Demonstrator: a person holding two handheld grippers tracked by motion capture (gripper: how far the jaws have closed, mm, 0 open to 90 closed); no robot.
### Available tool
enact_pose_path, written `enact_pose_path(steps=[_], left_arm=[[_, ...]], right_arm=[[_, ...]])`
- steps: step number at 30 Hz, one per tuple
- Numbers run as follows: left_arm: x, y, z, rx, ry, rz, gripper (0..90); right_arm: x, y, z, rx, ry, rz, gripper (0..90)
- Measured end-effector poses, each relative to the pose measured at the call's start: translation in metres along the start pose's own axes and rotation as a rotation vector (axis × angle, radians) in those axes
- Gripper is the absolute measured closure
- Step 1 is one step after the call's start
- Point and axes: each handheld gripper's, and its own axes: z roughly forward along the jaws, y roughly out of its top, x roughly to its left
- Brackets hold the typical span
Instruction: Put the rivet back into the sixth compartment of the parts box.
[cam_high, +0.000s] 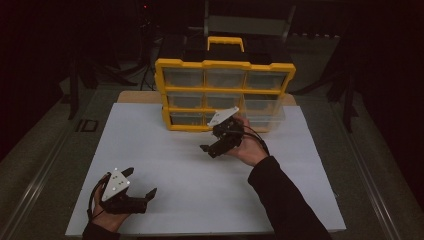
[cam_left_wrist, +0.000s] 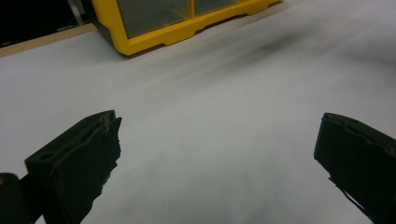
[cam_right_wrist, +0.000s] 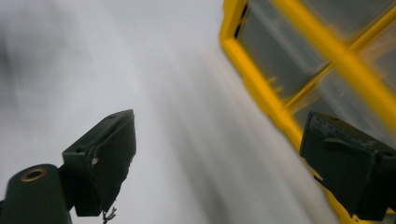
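At the upper middle of the high view stands my yellow organizer (cam_high: 224, 93), upright on the far edge of the white board (cam_high: 165, 165), its clear drawers (cam_high: 224, 78) in three rows and a yellow handle (cam_high: 225, 43) on top; the lower right drawer (cam_high: 264, 112) sits pulled out from the frame. I can read no brand, label or writing on it; the picture is dim and the drawer fronts look blank. My right gripper (cam_high: 218, 141) hovers just in front of the bottom row, near the middle of the frame, jaws spread wide and holding nothing; its own view is motion-blurred and shows the organizer (cam_right_wrist: 299, 93) at the upper right, close beside one jaw. My left gripper (cam_high: 137, 182) rests low at the lower left of the high view, well apart from the organizer, jaws wide and empty over bare board (cam_left_wrist: 210, 140), with the organizer's corner (cam_left_wrist: 159, 23) at the top of its own view.
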Motion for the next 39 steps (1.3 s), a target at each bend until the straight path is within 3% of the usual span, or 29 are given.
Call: enact_pose_path(steps=[5,11,17,24,32,33,39], left_arm=[[0.002,0.0,-0.002,-0.005,0.009,-0.008,1.0],[0.004,0.0,-0.005,-0.009,0.017,-0.016,1.0],[0.006,0.001,-0.009,-0.027,0.027,-0.03,1.0],[0.012,0.001,-0.016,-0.043,0.049,-0.047,1.0],[0.018,0.001,-0.021,-0.058,0.064,-0.06,1.0],[0.02,0.002,-0.022,-0.06,0.07,-0.058,1.0],[0.023,0.003,-0.024,-0.069,0.074,-0.061,1.0]], right_arm=[[0.01,-0.026,0.005,-0.011,0.012,0.013,10.6],[0.018,-0.063,-0.004,-0.035,0.007,0.053,10.6],[0.019,-0.096,-0.032,-0.105,-0.026,0.123,10.6],[0.019,-0.135,-0.068,-0.174,-0.119,0.173,10.6],[0.017,-0.171,-0.092,-0.241,-0.182,0.258,10.6],[0.016,-0.182,-0.101,-0.276,-0.188,0.295,10.5],[0.017,-0.196,-0.115,-0.325,-0.228,0.315,10.5]])
